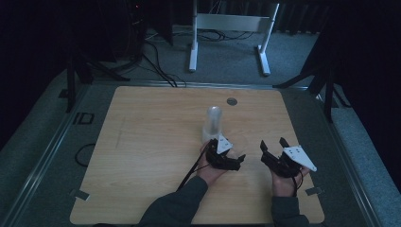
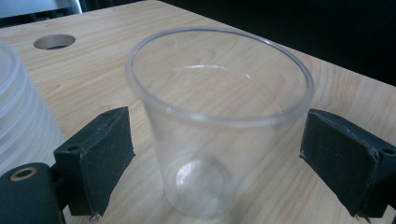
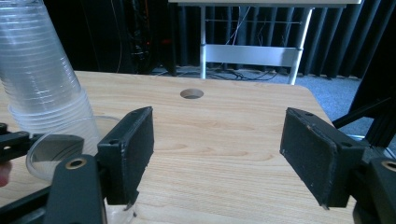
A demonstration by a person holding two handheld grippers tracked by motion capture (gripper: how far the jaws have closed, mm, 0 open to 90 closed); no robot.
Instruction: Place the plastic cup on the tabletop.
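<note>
The clear cup (image 2: 219, 126) stands upright on my counter (image 1: 142, 156), just at five o'clock of the stack of cups (image 1: 213, 122). My left gripper (image 1: 231, 152) has its fingers (image 2: 100, 158) spread either side of the cup, not pressing it. My right gripper (image 1: 273, 143), at three o'clock, holds its fingers (image 3: 133, 149) apart and empty.

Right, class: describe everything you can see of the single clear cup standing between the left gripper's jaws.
The single cup is clear, thin plastic, tapering from a wide rolled rim to a small round base. It is empty and stands upright, mouth up, on the wooden table. The left gripper has a black pad on each side of it, and a gap shows at both, so nothing grips it. A stack of similar cups stands close beside it.
</note>
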